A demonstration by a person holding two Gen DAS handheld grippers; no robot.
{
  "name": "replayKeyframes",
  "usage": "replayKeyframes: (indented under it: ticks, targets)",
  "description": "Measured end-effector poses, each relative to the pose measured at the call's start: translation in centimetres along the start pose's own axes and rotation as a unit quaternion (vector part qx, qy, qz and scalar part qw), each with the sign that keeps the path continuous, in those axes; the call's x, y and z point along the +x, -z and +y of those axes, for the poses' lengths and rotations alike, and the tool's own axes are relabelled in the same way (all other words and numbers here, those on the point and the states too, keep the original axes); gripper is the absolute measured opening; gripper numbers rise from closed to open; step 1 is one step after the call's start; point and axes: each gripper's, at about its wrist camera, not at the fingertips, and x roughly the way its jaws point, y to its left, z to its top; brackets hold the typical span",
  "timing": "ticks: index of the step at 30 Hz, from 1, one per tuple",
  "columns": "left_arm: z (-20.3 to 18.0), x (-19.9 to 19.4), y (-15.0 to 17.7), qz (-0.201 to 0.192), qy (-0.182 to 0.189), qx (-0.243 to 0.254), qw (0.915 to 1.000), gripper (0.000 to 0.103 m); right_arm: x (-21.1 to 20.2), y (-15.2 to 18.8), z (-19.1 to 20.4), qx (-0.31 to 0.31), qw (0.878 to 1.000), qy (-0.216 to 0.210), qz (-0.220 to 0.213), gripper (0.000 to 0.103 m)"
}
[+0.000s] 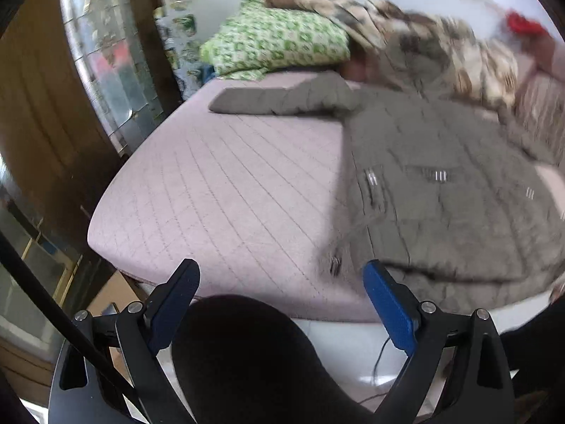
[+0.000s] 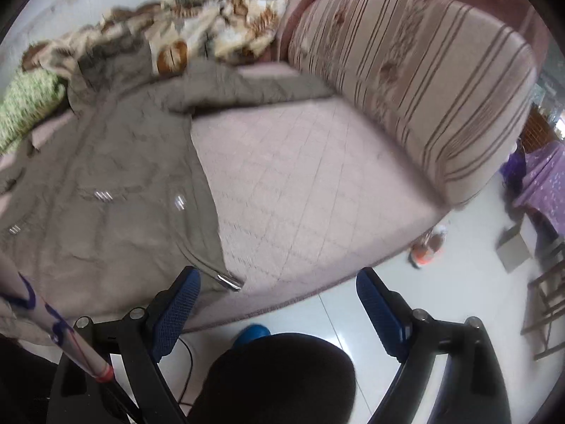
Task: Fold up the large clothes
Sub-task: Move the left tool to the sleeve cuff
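A large grey-brown quilted coat lies spread flat on a pink quilted bed, with one sleeve stretched out to the left. In the right wrist view the coat fills the left side, its other sleeve reaching right and its hem corner with a metal zip end near the bed's front edge. My left gripper is open and empty just short of the coat's hem. My right gripper is open and empty above the bed's front edge.
A green patterned pillow and a brown patterned blanket lie at the head of the bed. A striped cushioned backrest runs along the right side. White tiled floor with a small orange item lies beyond.
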Motion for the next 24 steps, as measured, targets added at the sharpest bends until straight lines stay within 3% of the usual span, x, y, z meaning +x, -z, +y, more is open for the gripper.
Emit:
replayKeyframes:
  ticks: [5,9,12,15,24]
  targets:
    - [-0.7,-1.1,-4.1,-0.045,-0.002,-0.028,0.9986,0.094,-4.1,-2.6,2.0,0.007,0.996,-0.057,-0.073,0.093]
    - [-3.7,0.0,-7.6,-0.063,-0.031,-0.017,0.9974,0.092,-2.3,-4.4,7.6,-0.019,0.989,-0.116,-0.087,0.091]
    - [-4.3,1.3,-9.4,-0.055,-0.02,-0.024,0.998,0.091,0.4,-5.1,12.5,-0.036,0.985,-0.159,-0.058,0.082]
    - [-4.3,2.9,-10.8,-0.05,-0.032,-0.025,0.9979,0.08,2.6,-4.8,16.2,-0.049,0.98,-0.192,-0.039,0.081]
    - [-1.7,9.4,-14.4,-0.038,-0.092,-0.014,0.9949,0.08,8.7,-2.1,22.9,-0.095,0.978,-0.181,0.042,0.079]
